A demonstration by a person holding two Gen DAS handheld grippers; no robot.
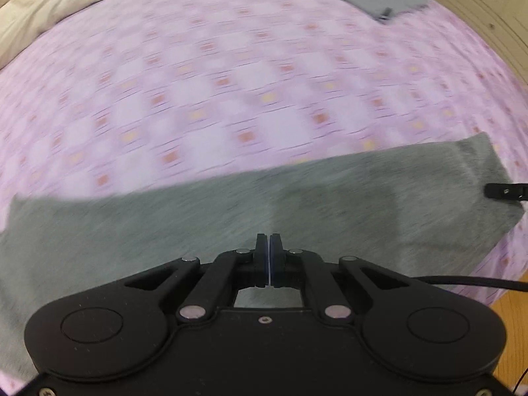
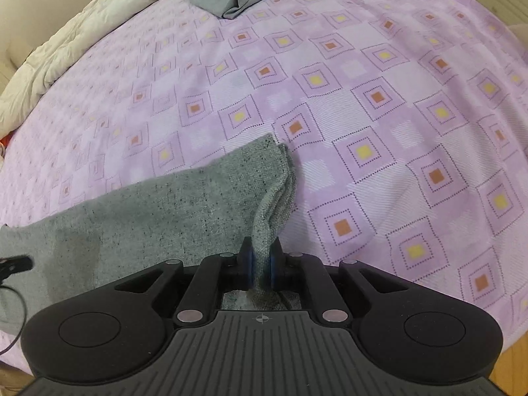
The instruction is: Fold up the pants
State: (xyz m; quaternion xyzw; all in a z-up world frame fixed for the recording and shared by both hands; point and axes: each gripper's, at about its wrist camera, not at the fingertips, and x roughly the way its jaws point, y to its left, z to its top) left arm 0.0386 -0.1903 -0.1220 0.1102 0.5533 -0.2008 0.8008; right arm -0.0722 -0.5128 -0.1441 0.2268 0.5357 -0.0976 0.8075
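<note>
Pink checked bedspread [image 2: 363,105] carried grey knit pants [image 2: 158,204]. Right gripper [image 2: 260,269] pinched their hem; left gripper [image 1: 269,257] was closed, empty. Lifting evenly would suit.

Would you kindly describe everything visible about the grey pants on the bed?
The grey pants look like soft, speckled knit fabric, lying mostly flat in a long strip across the pink patterned bedspread. One end is pinched up in the right gripper. The left gripper is shut above them, holding nothing.
</note>
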